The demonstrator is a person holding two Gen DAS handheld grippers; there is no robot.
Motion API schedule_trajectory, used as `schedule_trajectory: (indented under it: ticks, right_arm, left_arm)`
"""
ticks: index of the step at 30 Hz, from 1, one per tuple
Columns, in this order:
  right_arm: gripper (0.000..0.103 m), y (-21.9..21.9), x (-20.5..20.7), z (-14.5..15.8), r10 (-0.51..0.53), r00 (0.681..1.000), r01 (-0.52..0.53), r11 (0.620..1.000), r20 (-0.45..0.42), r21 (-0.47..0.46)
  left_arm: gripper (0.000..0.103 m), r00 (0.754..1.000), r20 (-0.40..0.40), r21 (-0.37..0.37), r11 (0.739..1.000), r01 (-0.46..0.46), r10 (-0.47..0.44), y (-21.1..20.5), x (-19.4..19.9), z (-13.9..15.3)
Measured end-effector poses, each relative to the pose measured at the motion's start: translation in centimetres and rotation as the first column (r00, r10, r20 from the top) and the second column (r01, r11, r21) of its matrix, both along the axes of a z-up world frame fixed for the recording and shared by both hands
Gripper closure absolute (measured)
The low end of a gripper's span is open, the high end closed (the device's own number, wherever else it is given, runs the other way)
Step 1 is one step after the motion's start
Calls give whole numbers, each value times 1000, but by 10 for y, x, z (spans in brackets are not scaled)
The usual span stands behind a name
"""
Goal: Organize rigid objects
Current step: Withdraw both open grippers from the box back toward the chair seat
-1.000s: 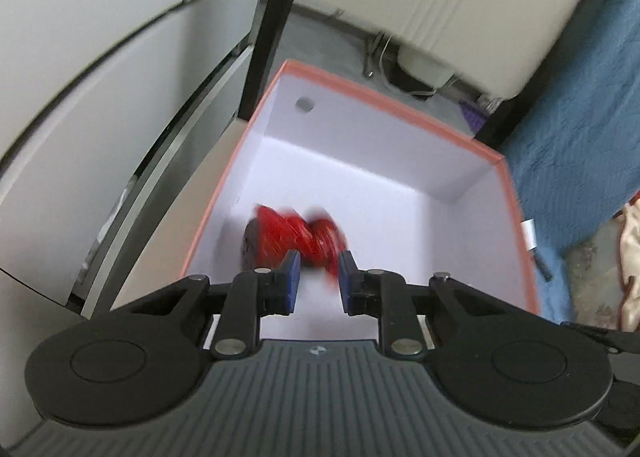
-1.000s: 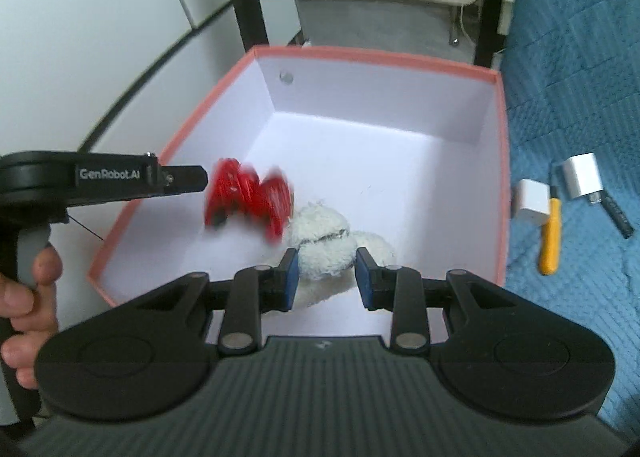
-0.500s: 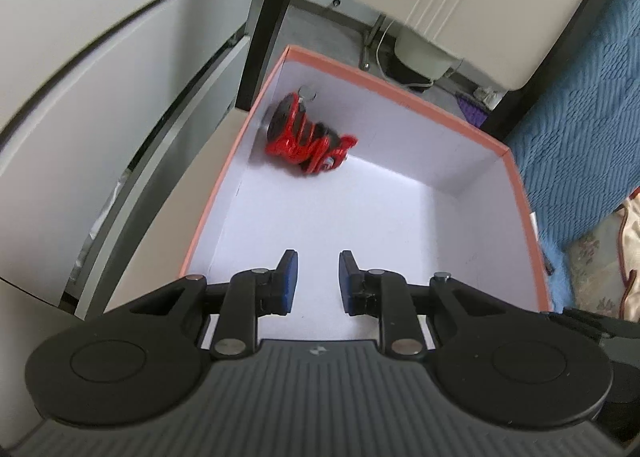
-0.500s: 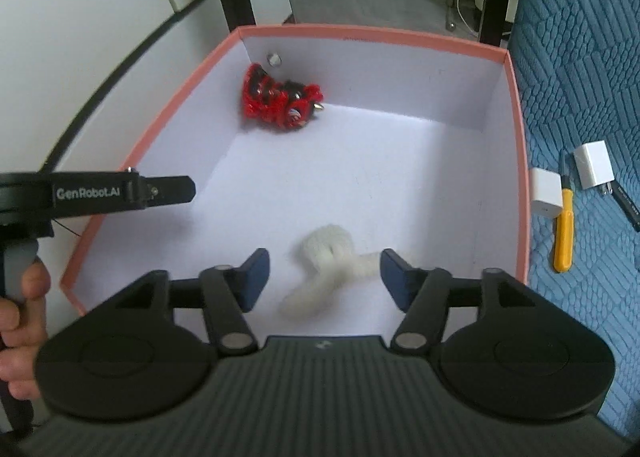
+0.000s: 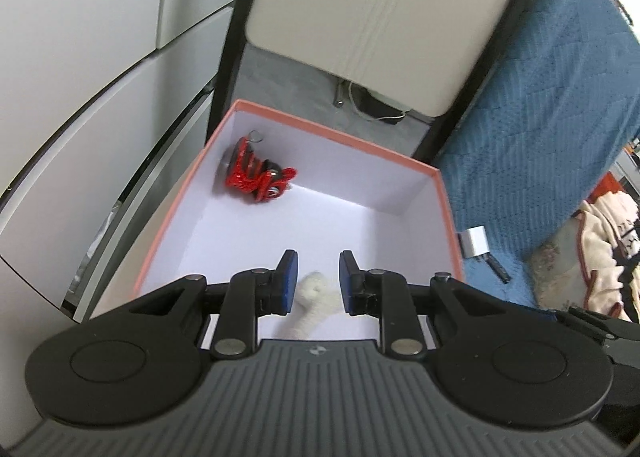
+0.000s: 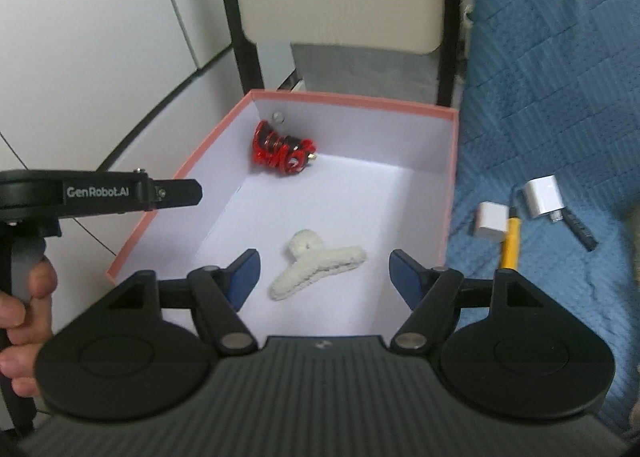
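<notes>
A: Going L to R for you. The left gripper (image 5: pixel 318 277) hangs over the near end of the box (image 6: pixel 451 193), jaws nearly together with a narrow gap, nothing pinched. The white fuzzy piece shows through the gap but it lies on the box floor below, not in the pads.

B: And what's in the box?

A: The red clip (image 6: pixel 283 151) sits in the far-left corner against the back wall, just under a small round stud. The white fuzzy clip (image 6: pixel 316 263), Y-shaped, lies near the front middle, well apart from the red one. My right gripper (image 6: pixel 324 275) is above it, jaws spread wide, empty.

B: What's left outside?

A: On the blue blanket (image 6: pixel 560 97), R of the box: two white adapters (image 6: pixel 493 221), a yellow pen (image 6: pixel 510 243) between them, and a dark stick-like thing (image 6: pixel 580 231) I can't ID.

B: How will those handle?

A: My guess: the adapters are light, hard, smooth plastic, prob slippery, so I'd pinch across the flat sides, mid-body. I'd take the pen across the barrel near its middle; it could roll or sink into the soft blanket. Nothing looks fragile. The blanket gives, so press down a bit before closing.
</notes>
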State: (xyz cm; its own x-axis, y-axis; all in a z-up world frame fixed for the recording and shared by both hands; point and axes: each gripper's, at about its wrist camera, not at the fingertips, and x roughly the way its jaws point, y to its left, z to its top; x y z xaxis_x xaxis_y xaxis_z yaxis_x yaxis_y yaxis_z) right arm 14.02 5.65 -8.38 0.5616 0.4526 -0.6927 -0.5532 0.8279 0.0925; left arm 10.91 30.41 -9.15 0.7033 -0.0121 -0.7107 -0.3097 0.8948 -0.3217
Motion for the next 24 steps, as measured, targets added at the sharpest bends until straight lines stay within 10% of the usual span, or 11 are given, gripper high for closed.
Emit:
schedule_trajectory:
  ticks: [24]
  right_arm:
    - [30, -164, -67, 30, -198, 972, 192, 980, 130, 57]
  left_arm:
    - [60, 983, 89, 15, 987, 159, -160, -162, -46, 34]
